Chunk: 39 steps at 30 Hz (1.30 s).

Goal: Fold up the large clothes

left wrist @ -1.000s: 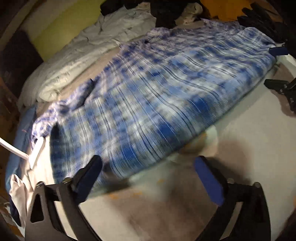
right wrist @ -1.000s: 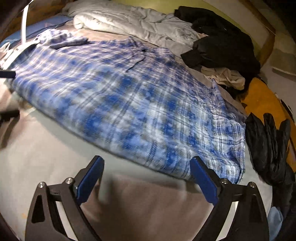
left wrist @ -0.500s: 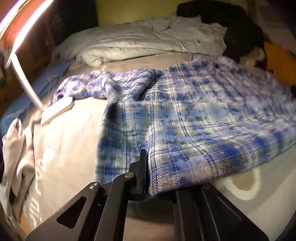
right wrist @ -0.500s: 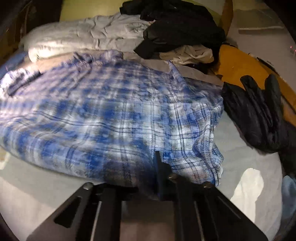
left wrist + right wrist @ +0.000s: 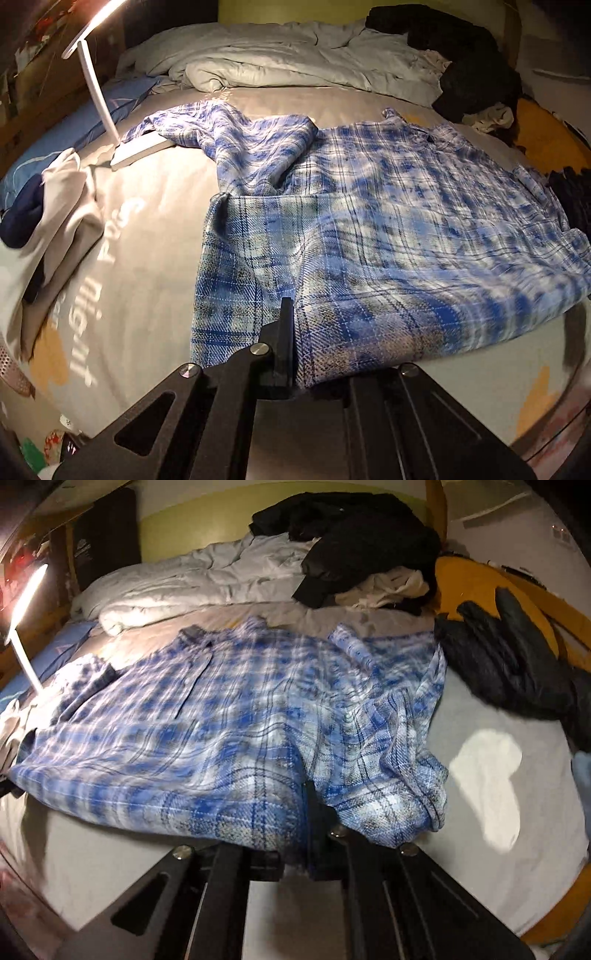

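Bed sheet is covered mid-span by blue plaid shirt, spread flat, collar far, one sleeve bunched far left; no fold is seen yet, so all folding is judged left; near hem is pinched by left gripper and right gripper, both clamped on cloth.

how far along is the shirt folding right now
Early. Done: the plaid shirt lies spread on the bed. In hand: the left gripper and right gripper are each shut on its near hem. Left: every fold; one sleeve lies bunched and no fold shows.
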Each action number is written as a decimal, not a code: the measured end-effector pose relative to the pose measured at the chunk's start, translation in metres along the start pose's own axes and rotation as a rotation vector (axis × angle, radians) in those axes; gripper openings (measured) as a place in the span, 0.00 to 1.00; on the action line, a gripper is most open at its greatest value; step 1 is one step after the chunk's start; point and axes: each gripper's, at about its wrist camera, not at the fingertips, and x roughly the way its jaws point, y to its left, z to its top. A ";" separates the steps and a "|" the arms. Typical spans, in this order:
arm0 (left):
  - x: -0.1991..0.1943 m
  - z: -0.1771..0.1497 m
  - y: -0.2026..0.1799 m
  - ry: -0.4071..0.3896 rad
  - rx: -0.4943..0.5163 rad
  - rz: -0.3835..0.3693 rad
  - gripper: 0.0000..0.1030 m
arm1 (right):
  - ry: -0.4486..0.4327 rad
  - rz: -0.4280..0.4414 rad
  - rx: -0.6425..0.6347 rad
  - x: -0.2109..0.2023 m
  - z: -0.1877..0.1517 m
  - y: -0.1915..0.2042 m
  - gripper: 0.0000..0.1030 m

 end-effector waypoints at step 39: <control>-0.164 0.105 -0.066 -0.570 0.135 -0.146 0.92 | -0.395 0.218 0.039 -0.159 0.062 -0.008 0.27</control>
